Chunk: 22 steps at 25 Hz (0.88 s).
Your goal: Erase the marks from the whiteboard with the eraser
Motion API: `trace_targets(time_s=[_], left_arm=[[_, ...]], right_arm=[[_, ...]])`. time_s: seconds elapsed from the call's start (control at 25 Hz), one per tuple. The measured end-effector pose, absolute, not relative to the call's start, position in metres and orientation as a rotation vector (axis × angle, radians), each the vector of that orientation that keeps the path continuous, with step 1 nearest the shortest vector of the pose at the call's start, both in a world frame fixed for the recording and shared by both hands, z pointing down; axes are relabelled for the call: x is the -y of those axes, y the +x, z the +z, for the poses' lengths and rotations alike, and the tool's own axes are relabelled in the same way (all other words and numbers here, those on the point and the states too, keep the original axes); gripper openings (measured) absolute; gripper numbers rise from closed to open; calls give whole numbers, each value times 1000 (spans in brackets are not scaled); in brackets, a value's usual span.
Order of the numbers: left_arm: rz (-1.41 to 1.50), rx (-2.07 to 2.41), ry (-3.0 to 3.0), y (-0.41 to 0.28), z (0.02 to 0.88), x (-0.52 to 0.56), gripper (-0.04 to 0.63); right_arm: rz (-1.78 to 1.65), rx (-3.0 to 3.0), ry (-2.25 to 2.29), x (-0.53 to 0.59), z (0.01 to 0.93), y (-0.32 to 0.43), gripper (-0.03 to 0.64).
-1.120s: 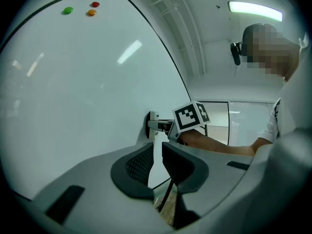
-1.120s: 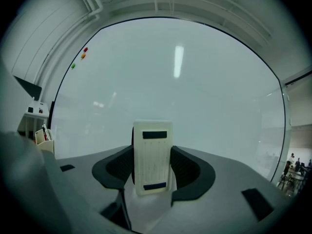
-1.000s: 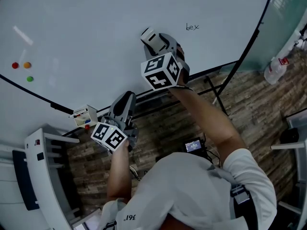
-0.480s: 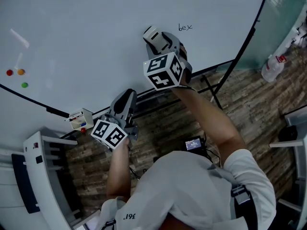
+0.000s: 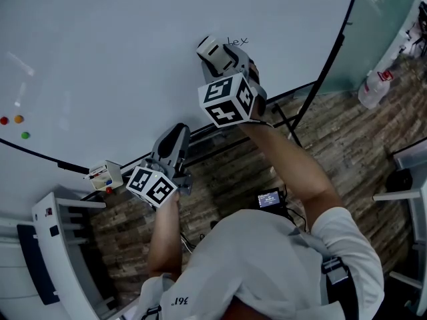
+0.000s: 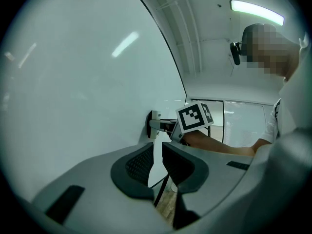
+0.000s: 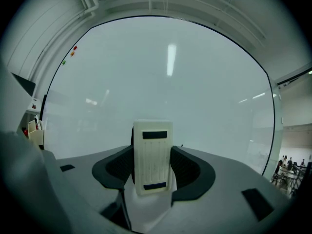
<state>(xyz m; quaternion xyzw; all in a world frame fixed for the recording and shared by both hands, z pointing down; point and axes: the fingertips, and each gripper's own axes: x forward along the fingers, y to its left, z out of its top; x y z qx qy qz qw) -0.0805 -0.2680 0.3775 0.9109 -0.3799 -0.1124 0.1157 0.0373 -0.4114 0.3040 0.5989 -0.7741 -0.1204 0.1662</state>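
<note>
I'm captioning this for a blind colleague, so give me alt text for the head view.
Seen from above, the right gripper presses a white eraser to the whiteboard, right beside a small handwritten mark. The left gripper hangs lower, near the board's bottom edge, holding nothing.

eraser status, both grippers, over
Right gripper shut on eraser, up at the whiteboard. Left gripper empty, jaws a narrow gap apart. Written mark just beside eraser, not yet wiped. Nothing between them.

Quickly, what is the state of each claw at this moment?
Left claw: slightly open, holding nothing.
Right claw: closed on the eraser.
</note>
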Motion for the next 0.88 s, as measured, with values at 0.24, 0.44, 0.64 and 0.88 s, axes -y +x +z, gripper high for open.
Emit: trace_targets(time_s=[0.24, 0.44, 0.64, 0.88], left_arm=[[-307, 1093, 2674, -57, 380, 277, 44], [-293, 1075, 2682, -40, 382, 282, 44], [-287, 1061, 2680, -28, 383, 285, 44], [-287, 1056, 2678, -19, 385, 286, 44]], right_arm=[[-340, 2220, 1695, 415, 304, 55, 252], [-333, 2218, 1700, 418, 305, 72, 252], [-323, 2204, 1715, 422, 306, 88, 252], [-321, 2190, 1728, 424, 307, 105, 252]])
